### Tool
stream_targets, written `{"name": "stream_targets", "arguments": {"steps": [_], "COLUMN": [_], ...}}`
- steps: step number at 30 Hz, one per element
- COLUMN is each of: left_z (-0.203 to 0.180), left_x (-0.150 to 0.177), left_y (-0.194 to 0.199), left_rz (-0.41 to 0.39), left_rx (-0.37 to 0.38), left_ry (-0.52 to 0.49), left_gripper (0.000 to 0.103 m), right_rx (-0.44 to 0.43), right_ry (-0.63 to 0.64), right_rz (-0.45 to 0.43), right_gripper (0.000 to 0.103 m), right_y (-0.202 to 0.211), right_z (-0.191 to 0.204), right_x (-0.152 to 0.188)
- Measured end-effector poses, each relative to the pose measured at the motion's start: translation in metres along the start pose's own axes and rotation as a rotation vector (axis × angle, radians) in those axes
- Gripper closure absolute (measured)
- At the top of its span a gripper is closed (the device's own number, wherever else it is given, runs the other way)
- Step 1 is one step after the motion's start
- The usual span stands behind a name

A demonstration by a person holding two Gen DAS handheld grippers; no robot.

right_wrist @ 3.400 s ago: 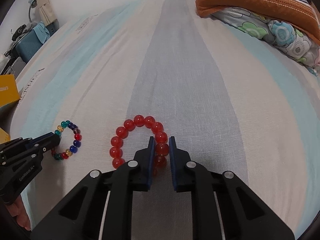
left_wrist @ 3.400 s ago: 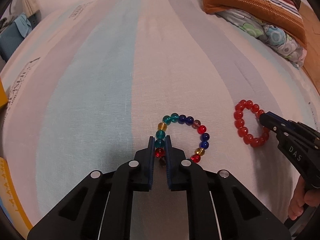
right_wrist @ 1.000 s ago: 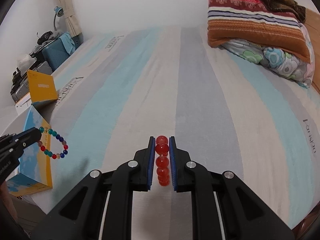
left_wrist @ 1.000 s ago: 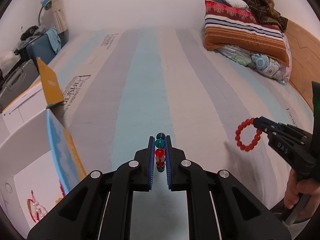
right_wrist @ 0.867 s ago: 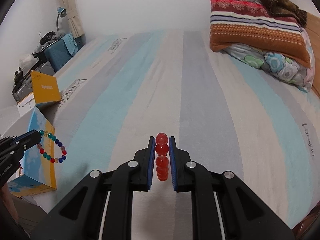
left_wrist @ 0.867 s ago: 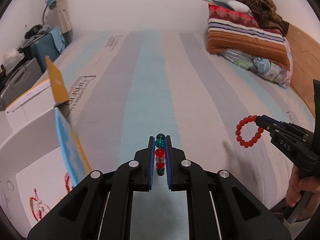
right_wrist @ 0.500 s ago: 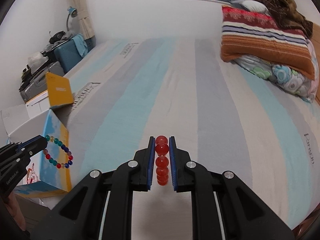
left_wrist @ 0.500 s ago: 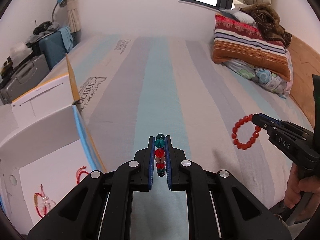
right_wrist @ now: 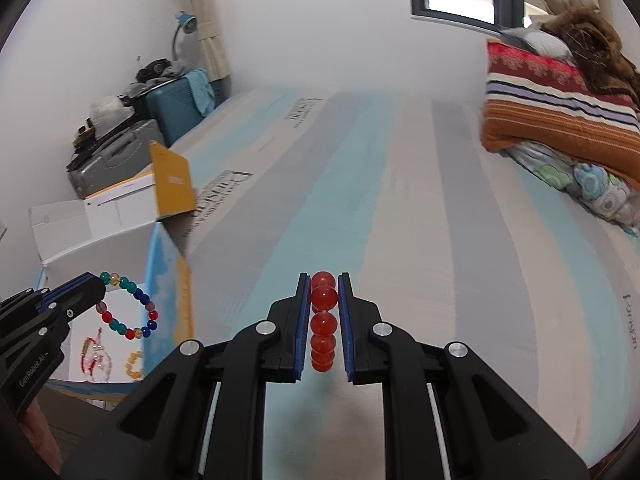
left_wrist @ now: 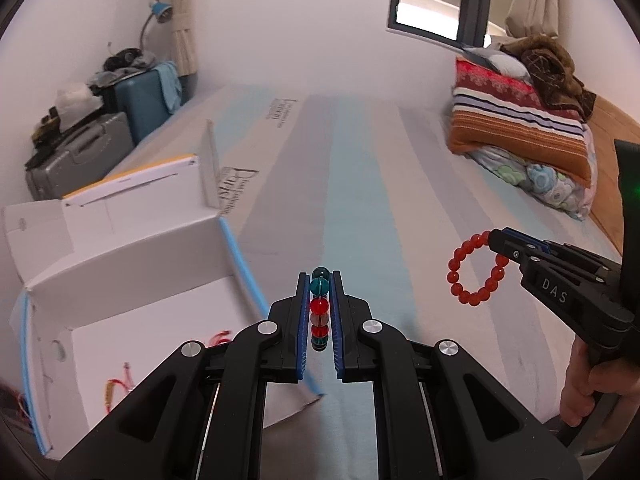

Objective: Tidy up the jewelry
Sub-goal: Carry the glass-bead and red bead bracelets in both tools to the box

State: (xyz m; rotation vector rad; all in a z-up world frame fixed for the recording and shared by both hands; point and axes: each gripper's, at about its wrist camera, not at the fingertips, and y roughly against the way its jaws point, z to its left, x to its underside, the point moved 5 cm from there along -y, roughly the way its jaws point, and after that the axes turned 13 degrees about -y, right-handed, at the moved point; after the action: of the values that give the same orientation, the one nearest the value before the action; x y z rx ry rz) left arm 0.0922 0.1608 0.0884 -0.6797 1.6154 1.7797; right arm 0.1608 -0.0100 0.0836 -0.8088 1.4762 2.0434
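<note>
My left gripper [left_wrist: 319,280] is shut on a multicoloured bead bracelet [left_wrist: 319,307], seen edge-on between its blue pads. From the right wrist view the same bracelet [right_wrist: 129,307] hangs as a ring from the left gripper [right_wrist: 96,286] over the open white box [right_wrist: 100,248]. My right gripper [right_wrist: 324,282] is shut on a red bead bracelet [right_wrist: 323,322]. The left wrist view shows the red bracelet [left_wrist: 476,270] dangling from the right gripper [left_wrist: 496,240] above the striped bed. The open box [left_wrist: 132,280] sits low at the left with red-string jewelry [left_wrist: 116,386] inside.
The striped bedsheet [left_wrist: 360,184] stretches ahead. Folded blankets and pillows [left_wrist: 520,120] pile up at the far right. Suitcases [left_wrist: 80,152] stand beyond the box by the wall. A person's hand [left_wrist: 588,384] grips the right gripper's handle.
Both grippers have risen and shifted left toward the box, each still carrying its bracelet. The open box and its contents now fill more of the lower left.
</note>
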Motion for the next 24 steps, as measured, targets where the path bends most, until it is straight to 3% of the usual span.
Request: {"name": "stream_targets", "arguments": {"steps": [12, 24], "left_z": [0.059, 0.120], "left_x": [0.023, 0.059], "left_y": [0.026, 0.041], "left_rz": [-0.019, 0.011], "left_rx": [-0.077, -0.178], "left_ry": [0.083, 0.153], "left_gripper": [0.094, 0.094], "right_rx": [-0.068, -0.134], "right_ry": [0.067, 0.185], "right_rz": [-0.002, 0.012], "right_gripper": [0.090, 0.090], "right_y": [-0.003, -0.005], "right_z": [0.077, 0.158], "right_x": [0.010, 0.035]}}
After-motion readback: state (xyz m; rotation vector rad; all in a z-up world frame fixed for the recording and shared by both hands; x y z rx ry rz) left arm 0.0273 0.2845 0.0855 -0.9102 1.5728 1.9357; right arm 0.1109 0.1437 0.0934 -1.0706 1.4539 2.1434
